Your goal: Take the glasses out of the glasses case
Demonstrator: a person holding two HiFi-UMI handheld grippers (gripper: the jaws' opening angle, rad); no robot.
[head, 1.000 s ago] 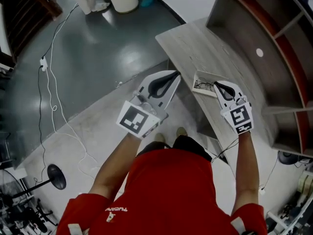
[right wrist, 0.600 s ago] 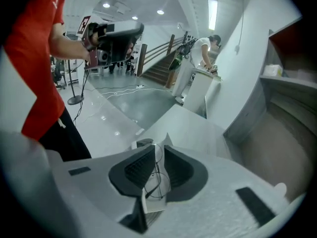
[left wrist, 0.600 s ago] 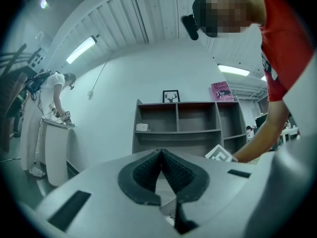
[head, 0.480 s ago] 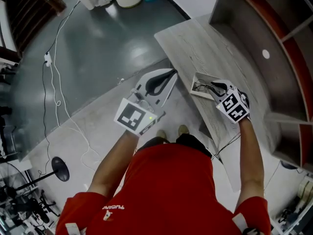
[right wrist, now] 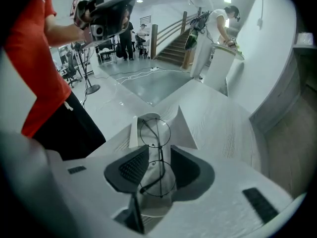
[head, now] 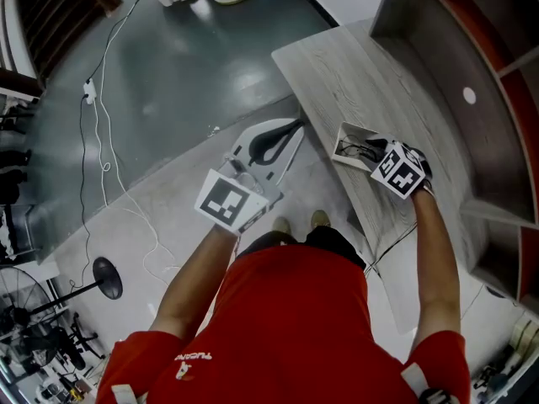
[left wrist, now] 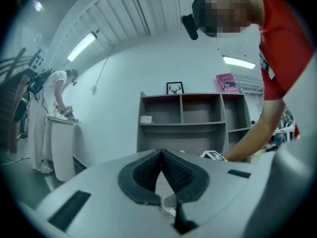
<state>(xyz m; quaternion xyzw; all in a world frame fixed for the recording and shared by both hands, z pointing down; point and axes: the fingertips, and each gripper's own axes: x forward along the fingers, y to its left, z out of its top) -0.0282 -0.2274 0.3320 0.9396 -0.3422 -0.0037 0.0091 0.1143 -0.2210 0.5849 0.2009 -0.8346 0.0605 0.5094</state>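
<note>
Two fingers [right wrist: 130, 166] just spread, right gripper [right wrist: 158, 155] lowered astride glasses [right wrist: 154, 131]

From above, the right gripper [head: 377, 148] is covering the near end of the case [head: 344, 135], and the glasses [head: 355, 151] are showing too small to trace.

**First speaker:** How is the scene lit?

**Second speaker:** Brightly and evenly, indoors. In the left gripper view a long ceiling tube [left wrist: 81, 46] glows white against pale walls. In the head view the grey floor [head: 194, 66] carries a soft sheen of reflected light.

**First speaker:** And the picture quality?

**Second speaker:** Both gripper views are fisheye, so straight lines bow and the corners fall to black. The left gripper [left wrist: 160, 155] looks soft close to the lens. In the right gripper view the thin wire of the glasses [right wrist: 159, 150] stays crisp. Shadows are faint throughout.
</note>
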